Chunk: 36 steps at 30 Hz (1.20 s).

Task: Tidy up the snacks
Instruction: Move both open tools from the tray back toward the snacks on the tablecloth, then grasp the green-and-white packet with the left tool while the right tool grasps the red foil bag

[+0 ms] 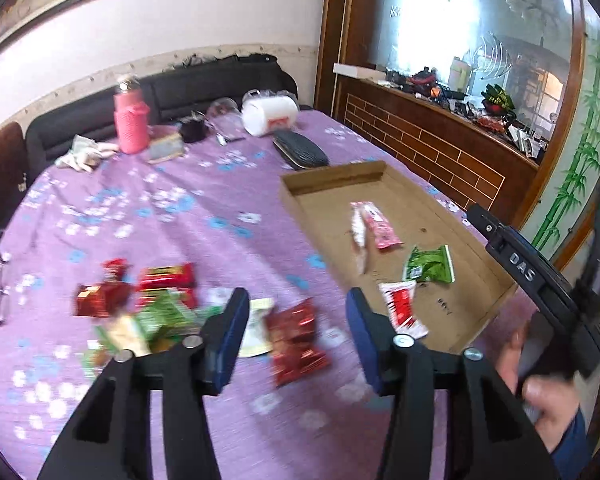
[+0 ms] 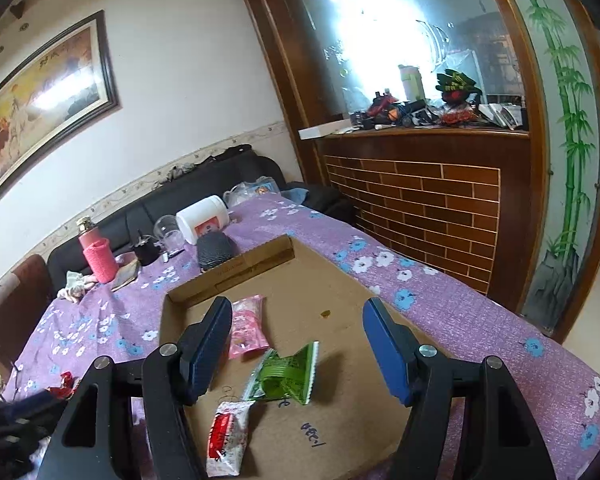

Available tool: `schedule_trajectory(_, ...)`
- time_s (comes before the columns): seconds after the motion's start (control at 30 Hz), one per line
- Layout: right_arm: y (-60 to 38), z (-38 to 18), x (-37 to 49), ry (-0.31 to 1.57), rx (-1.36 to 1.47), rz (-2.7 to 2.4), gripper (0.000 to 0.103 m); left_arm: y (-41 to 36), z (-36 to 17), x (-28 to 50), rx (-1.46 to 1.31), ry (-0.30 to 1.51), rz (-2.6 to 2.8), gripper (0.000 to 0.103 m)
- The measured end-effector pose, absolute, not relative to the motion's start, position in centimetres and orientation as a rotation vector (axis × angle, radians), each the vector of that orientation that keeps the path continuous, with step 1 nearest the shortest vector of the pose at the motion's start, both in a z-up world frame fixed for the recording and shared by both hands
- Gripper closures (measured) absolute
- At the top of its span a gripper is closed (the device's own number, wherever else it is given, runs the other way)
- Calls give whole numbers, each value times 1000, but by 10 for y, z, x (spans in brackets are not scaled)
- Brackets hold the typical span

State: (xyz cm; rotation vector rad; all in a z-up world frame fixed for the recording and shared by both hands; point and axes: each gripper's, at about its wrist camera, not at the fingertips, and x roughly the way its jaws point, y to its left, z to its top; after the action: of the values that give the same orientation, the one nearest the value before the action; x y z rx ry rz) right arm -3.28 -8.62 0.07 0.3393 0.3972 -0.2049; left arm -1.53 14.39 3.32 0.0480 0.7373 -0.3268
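A shallow cardboard tray point(image 1: 332, 178) point(image 2: 252, 256) lies on the purple flowered tablecloth. In it are a pink packet point(image 1: 380, 226) point(image 2: 250, 326), a green packet point(image 1: 430, 266) point(image 2: 286, 374) and a white-and-red packet point(image 1: 404, 310) point(image 2: 226, 436). Loose snacks lie on the cloth left of the tray: red packets point(image 1: 164, 280), a green one point(image 1: 160, 320) and a crumpled red packet point(image 1: 296, 340). My left gripper point(image 1: 297, 296) hovers open above that red packet, holding nothing. My right gripper point(image 2: 298, 302) stands open over the tray, empty, with the green packet lying below it.
At the table's far end stand a pink bottle point(image 1: 130, 124), a white jar on its side point(image 1: 270, 114) and a black case point(image 1: 300, 152). Glasses point(image 1: 0, 288) lie at the left edge. A dark sofa runs behind; a wooden partition point(image 2: 412, 200) borders the right.
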Motion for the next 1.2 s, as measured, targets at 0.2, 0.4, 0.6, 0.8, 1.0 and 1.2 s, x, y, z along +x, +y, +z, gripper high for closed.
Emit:
schedule_trajectory(0.2,-86,-1,-29,423,353,-172,31,227,28,-26,39,789,-280,48)
schedule_trajectory(0.4,-79,1,-31,414,327,-148,31,289,1,-11,52,852,-167,48)
schedule_trajectory(0.6,-76,0,-29,424,319,-142,31,290,-35,13,106,916,-201,48)
schedule_trajectory(0.8,-72,0,-29,426,306,-126,31,292,-49,32,104,917,-145,65)
schedule_trajectory(1.0,-64,2,-31,407,307,-23,31,292,-54,29,135,903,-96,75)
schedule_trajectory(1.2,-13,6,-33,527,214,210,31,305,-48,28,70,884,-90,75)
